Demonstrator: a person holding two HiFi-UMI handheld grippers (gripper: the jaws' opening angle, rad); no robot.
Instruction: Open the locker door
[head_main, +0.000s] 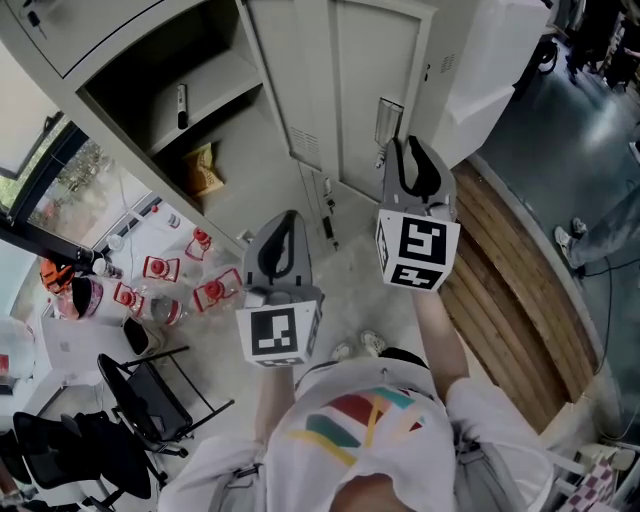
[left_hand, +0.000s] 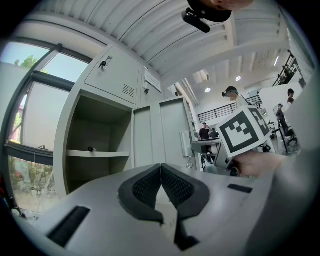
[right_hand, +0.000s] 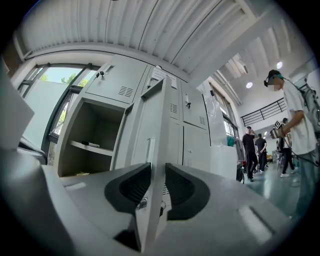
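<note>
I see a black chair (head_main: 150, 400) at lower left, close to a cluster of red-and-white containers (head_main: 160, 268). A yellow packet (head_main: 203, 170) lies under a shelf (head_main: 225, 80) bearing a dark stick-like item (head_main: 181, 105). Wooden planks (head_main: 510, 300) run along the right, and people (right_hand: 249, 147) stand far off in the hall

I see the locker door (right_hand: 152, 150) as pale grey painted sheet metal, smooth and matt. The right gripper (right_hand: 158, 168) has a smooth matt grey plastic shell and black, finely ribbed, rubbery pads (right_hand: 132, 187). The floor planks (head_main: 500, 270) look like bare wood; the ceiling (right_hand: 150, 30) is ribbed white metal.
</note>
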